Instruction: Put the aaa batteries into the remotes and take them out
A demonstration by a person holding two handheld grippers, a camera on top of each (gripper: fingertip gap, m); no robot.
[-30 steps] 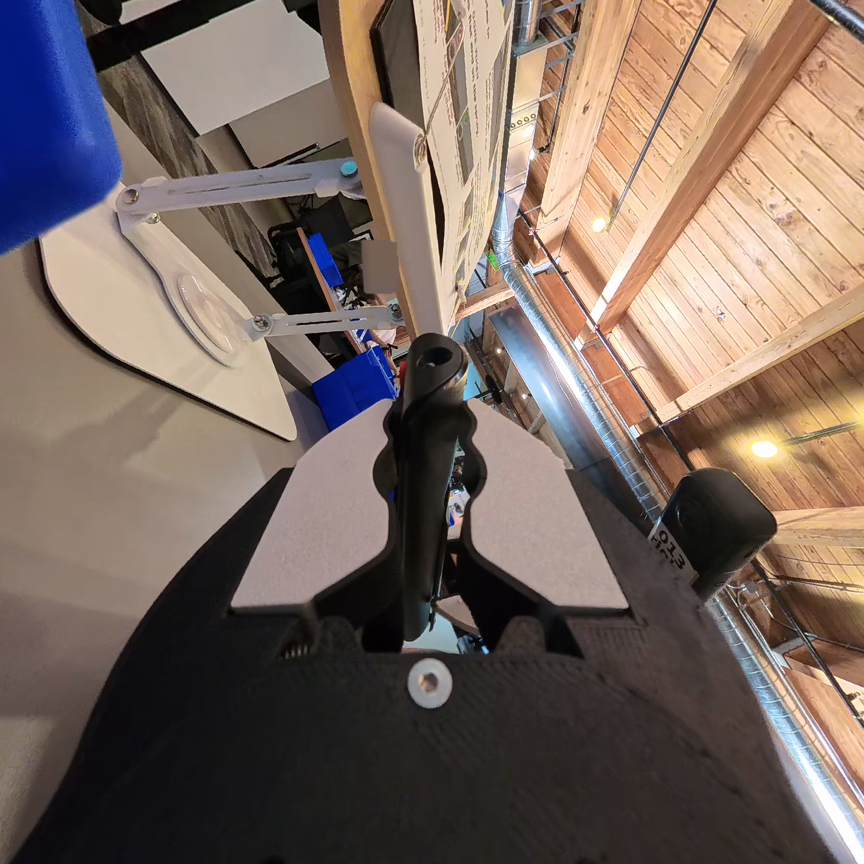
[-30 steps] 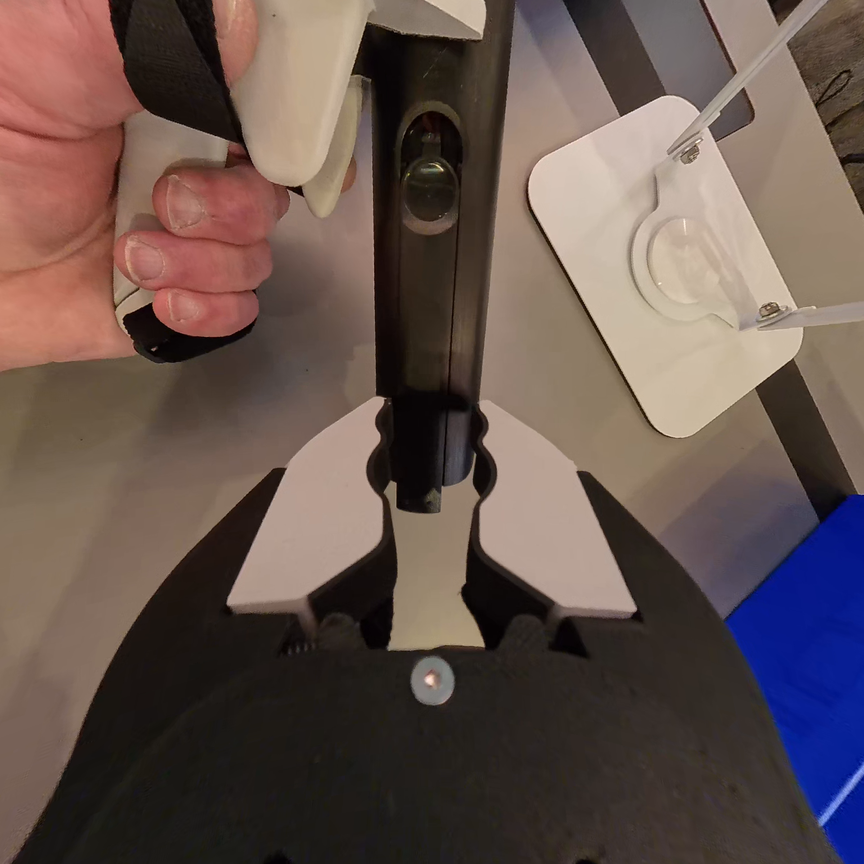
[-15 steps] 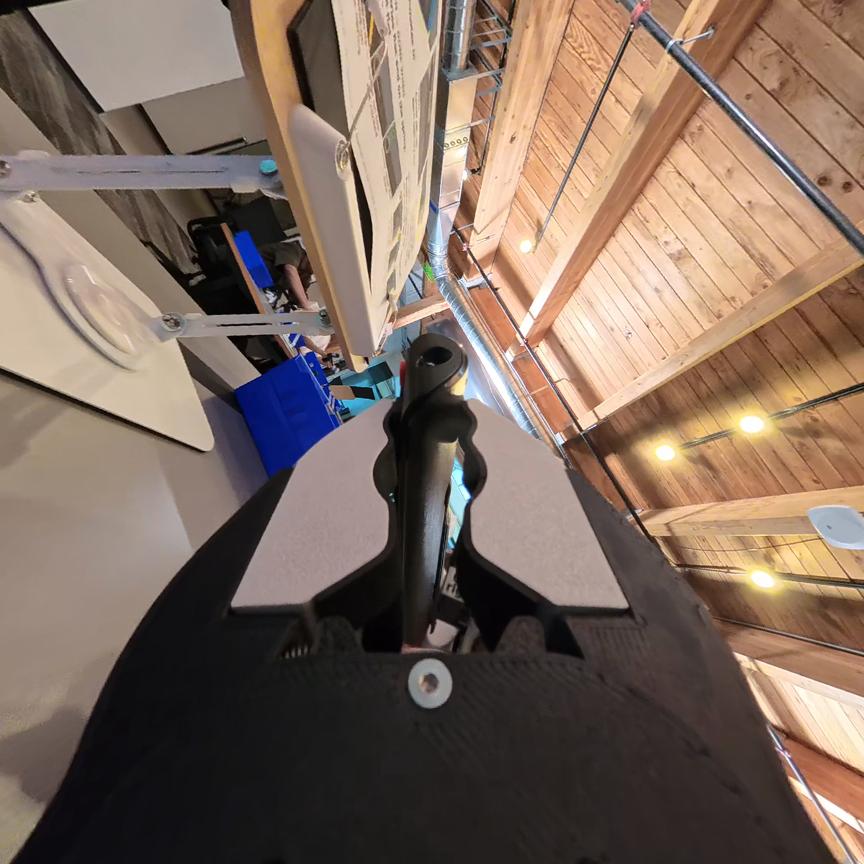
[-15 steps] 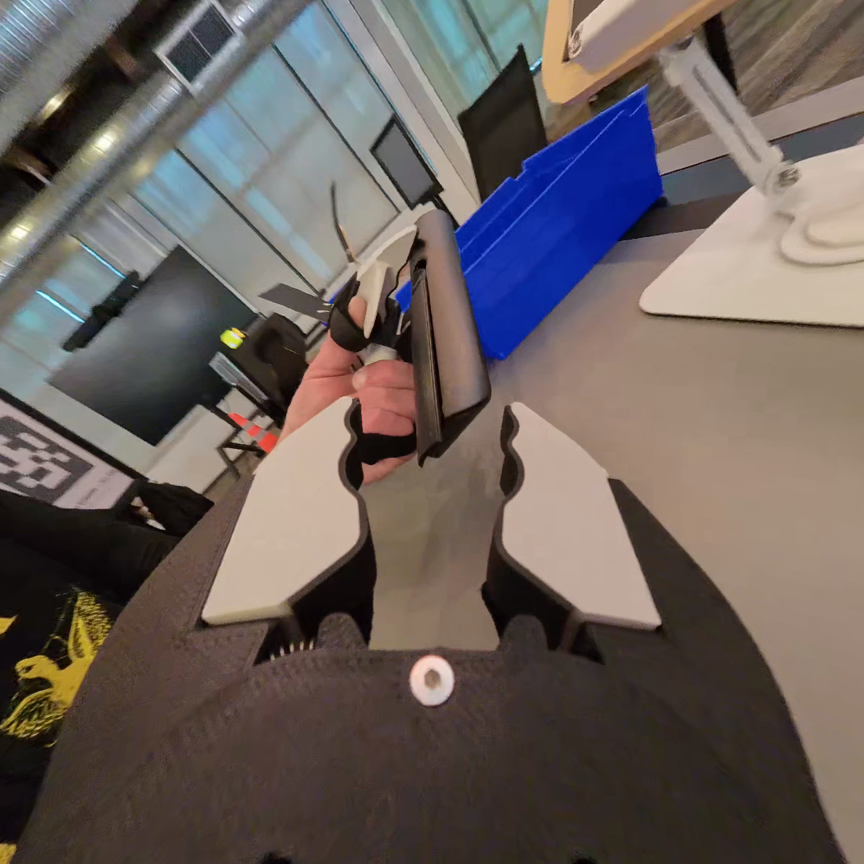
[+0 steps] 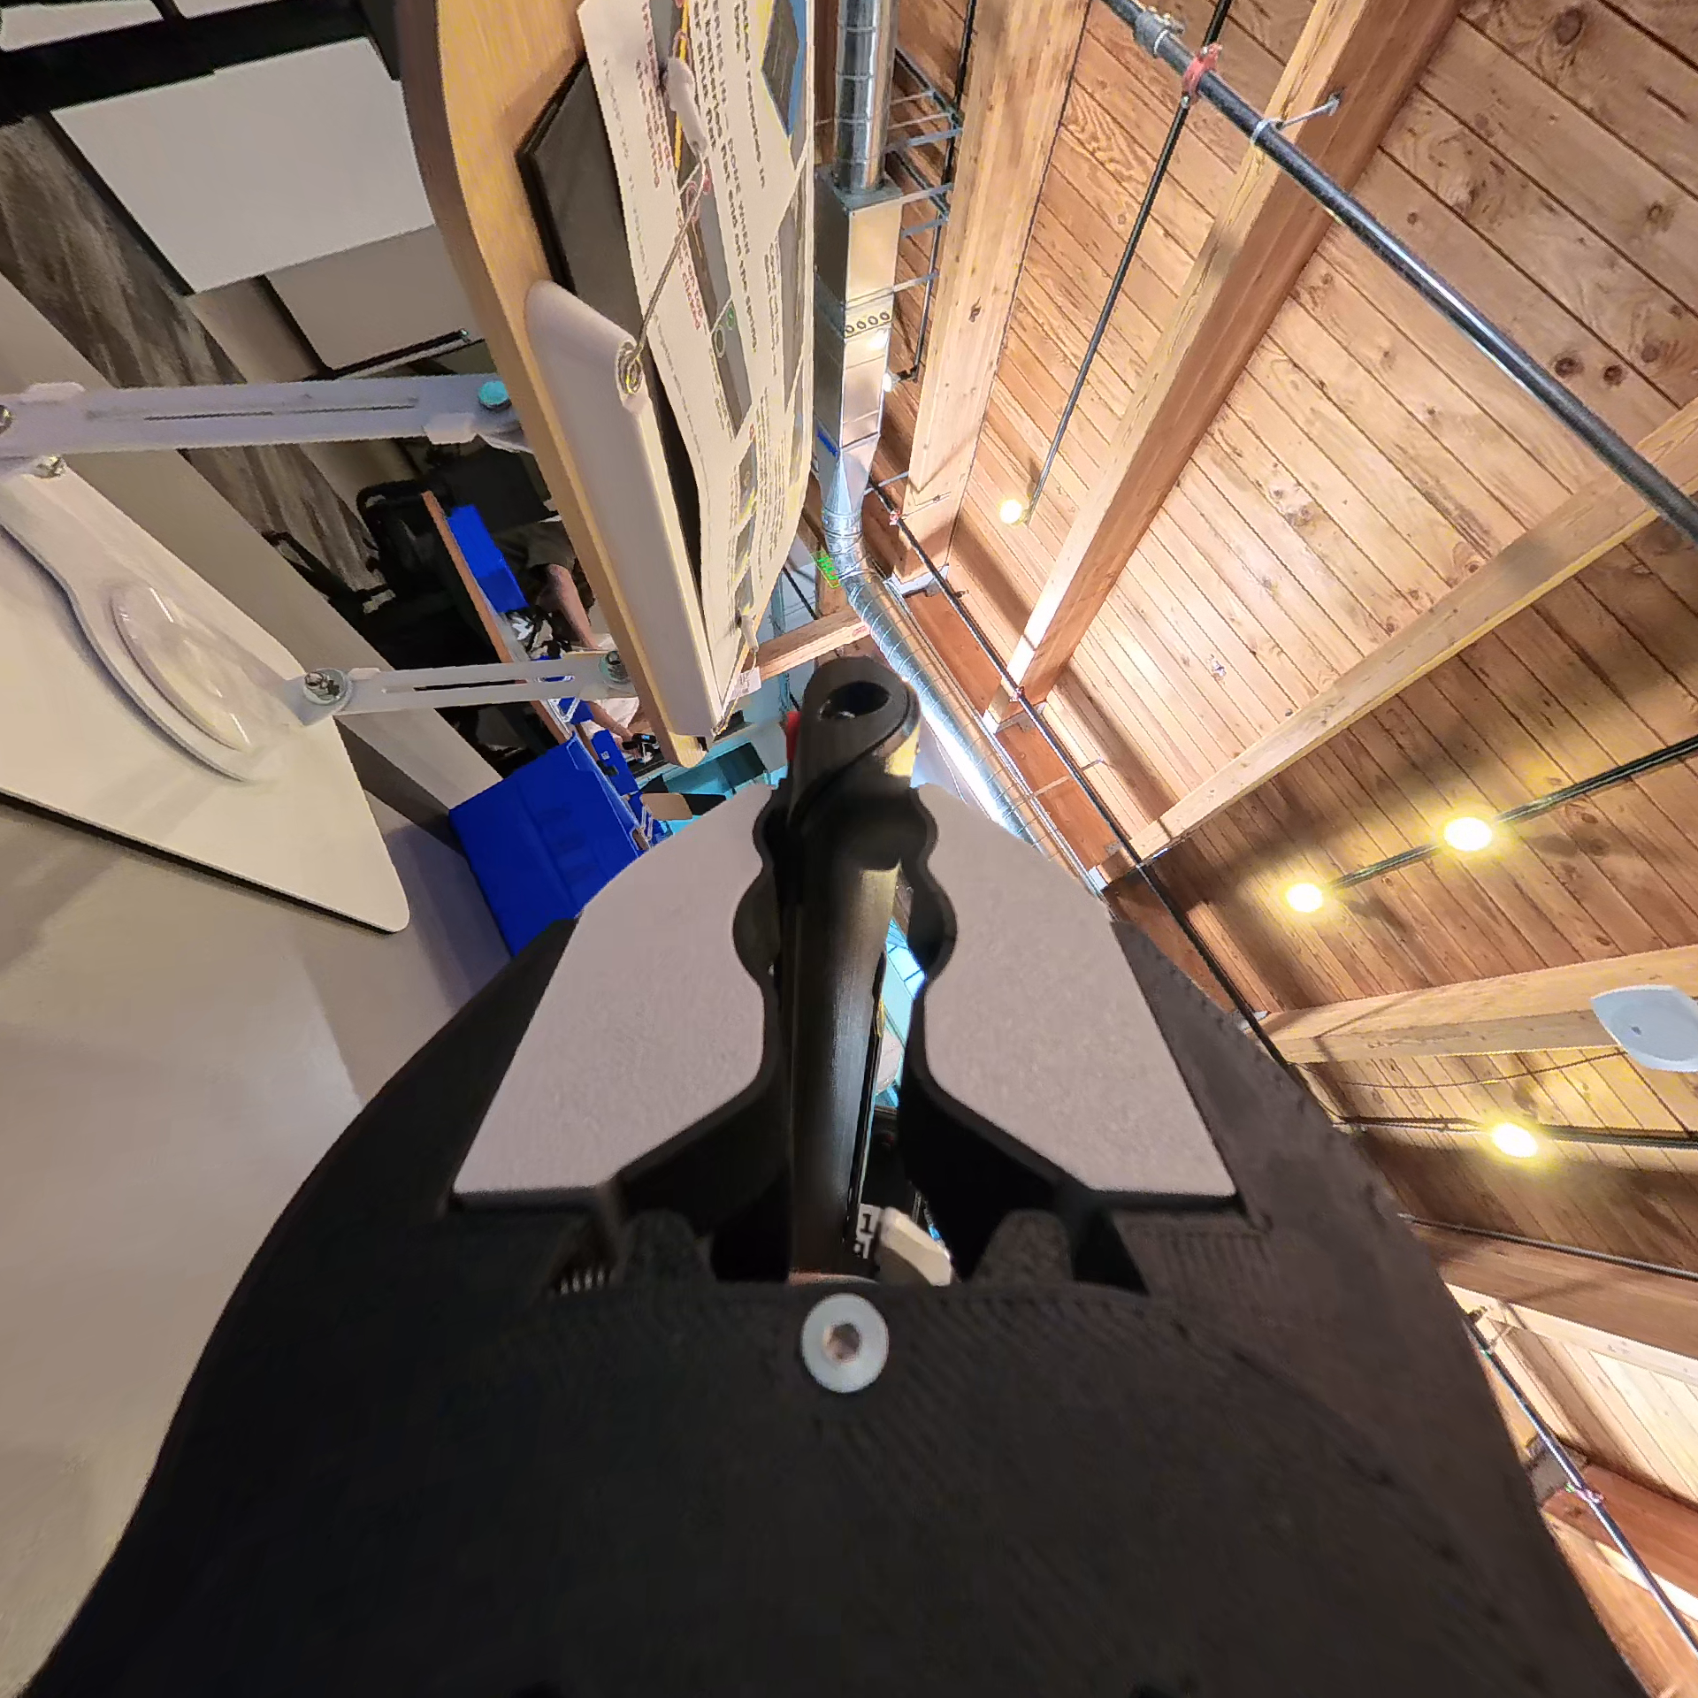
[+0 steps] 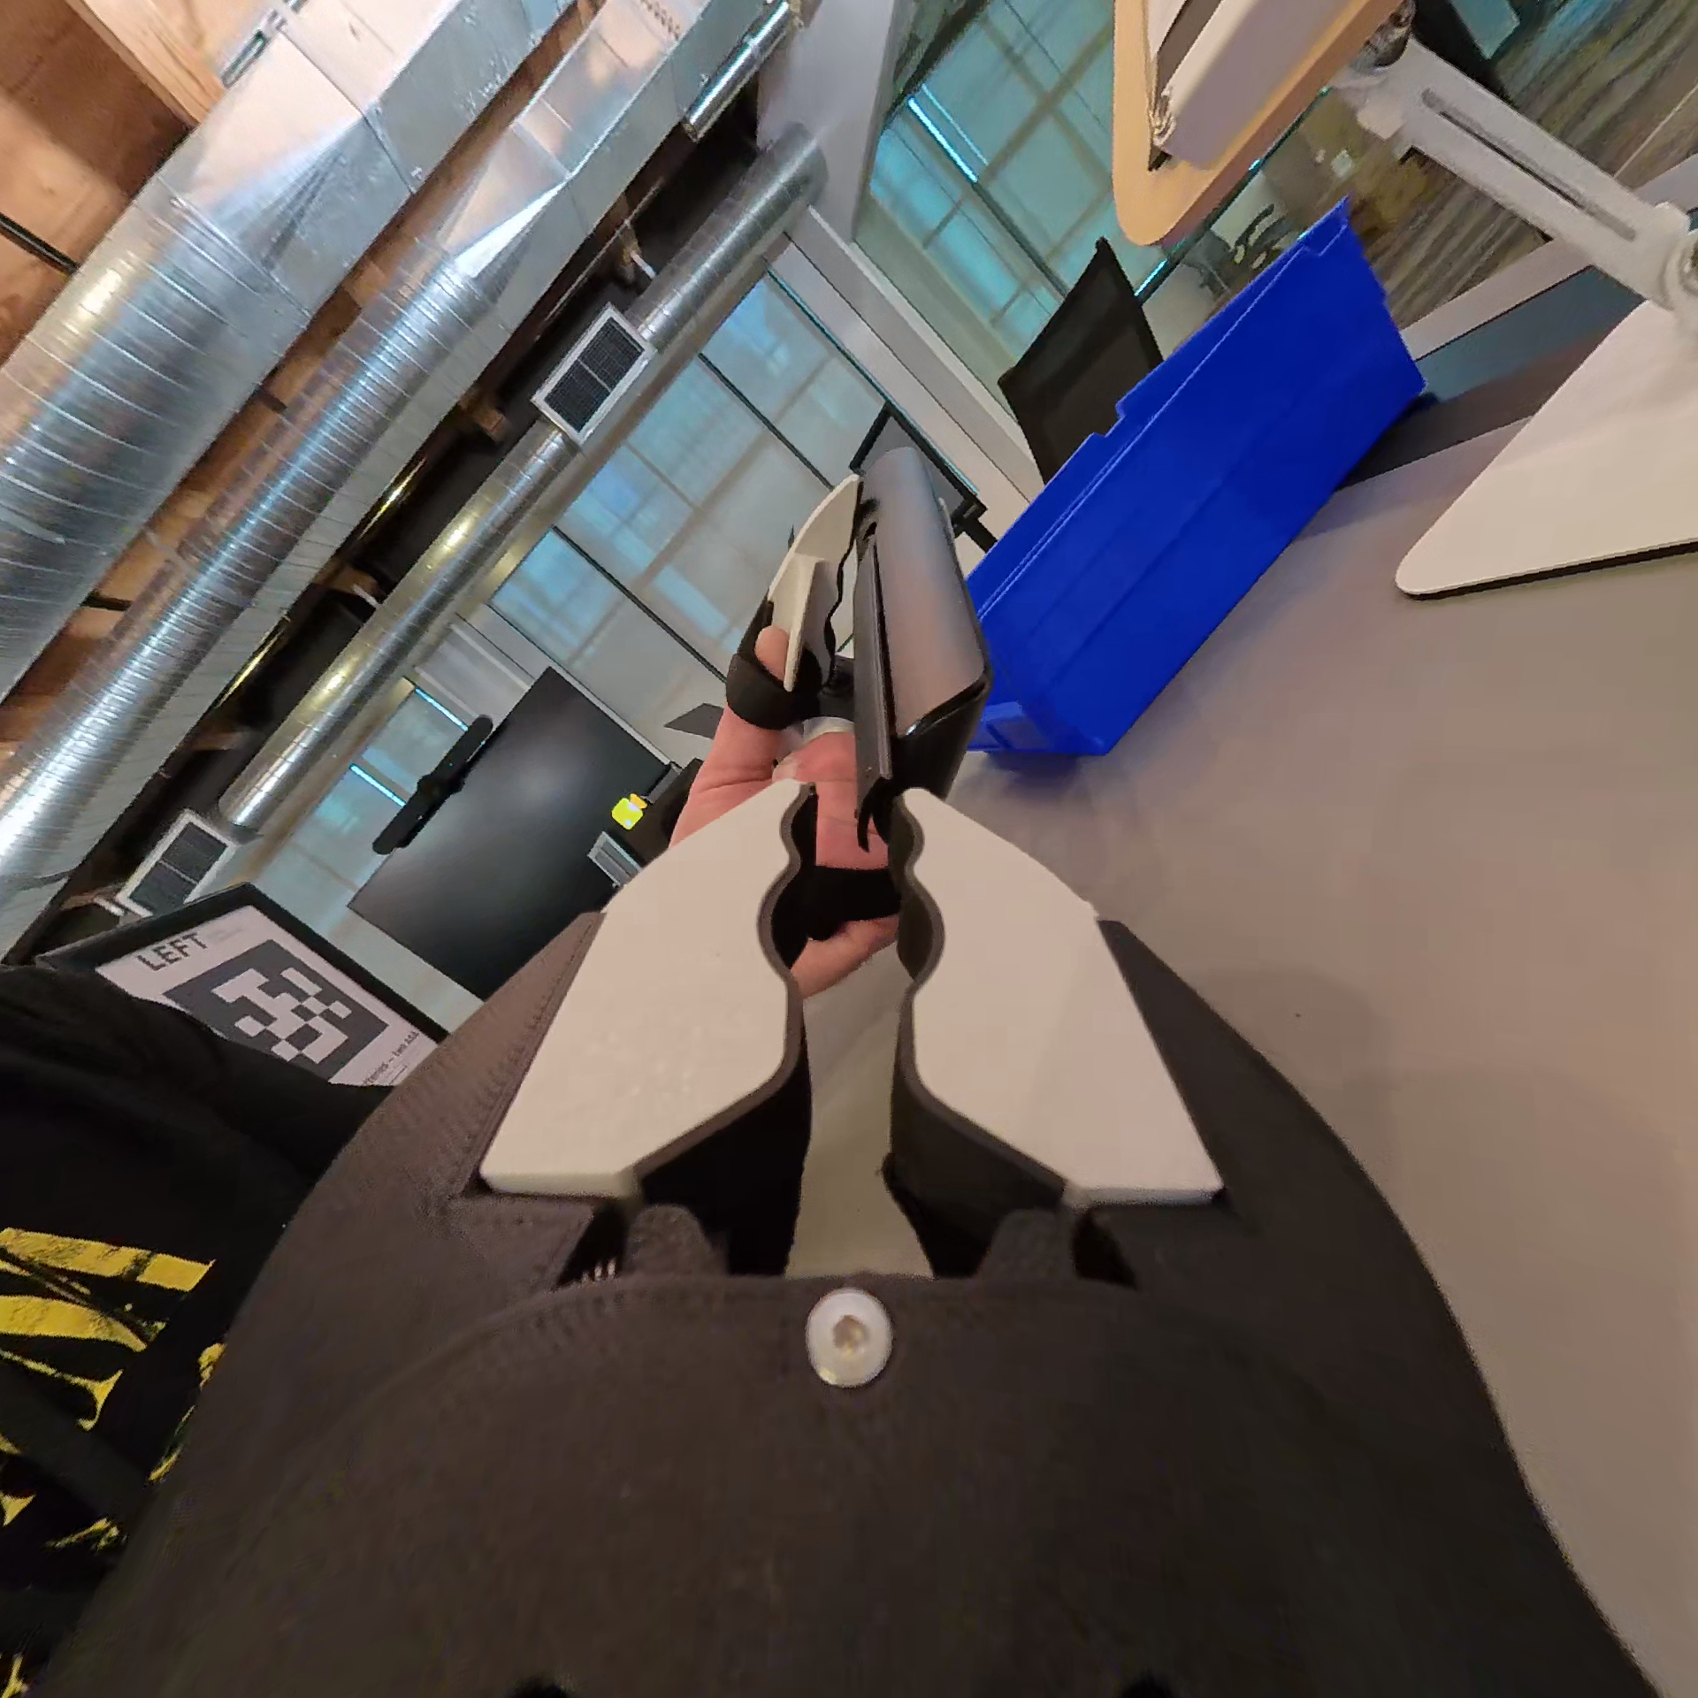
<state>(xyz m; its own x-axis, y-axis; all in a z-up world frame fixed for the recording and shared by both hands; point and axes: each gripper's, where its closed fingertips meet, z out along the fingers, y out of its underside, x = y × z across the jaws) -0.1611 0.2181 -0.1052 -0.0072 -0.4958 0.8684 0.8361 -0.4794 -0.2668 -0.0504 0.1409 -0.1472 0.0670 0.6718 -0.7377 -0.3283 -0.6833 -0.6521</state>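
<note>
My left gripper [image 5: 850,809] is shut on a black remote [image 5: 841,1011], held edge-on and pointing up toward the wooden ceiling. In the right wrist view the same remote [image 6: 919,597] stands tilted above the grey table [image 6: 1378,919], held by the left gripper's white fingers [image 6: 809,588] and a person's hand [image 6: 763,781]. My right gripper [image 6: 854,799] has its jaws a narrow gap apart, and the remote's lower edge reaches just between the tips, close to the right one. No batteries are in view.
A blue bin [image 6: 1194,551] lies on the table behind the remote; it also shows in the left wrist view [image 5: 542,854]. A white stand base [image 6: 1562,487] with white arms holds a wooden board above. A marker board [image 6: 276,1011] stands at the left. Spacing between my two grippers at the tips: around 15 cm.
One second ago my right gripper was clamped on the remote's end. It then let go and opened wide. Now its jaws have narrowed around the remote's lower edge. The left gripper keeps its hold.
</note>
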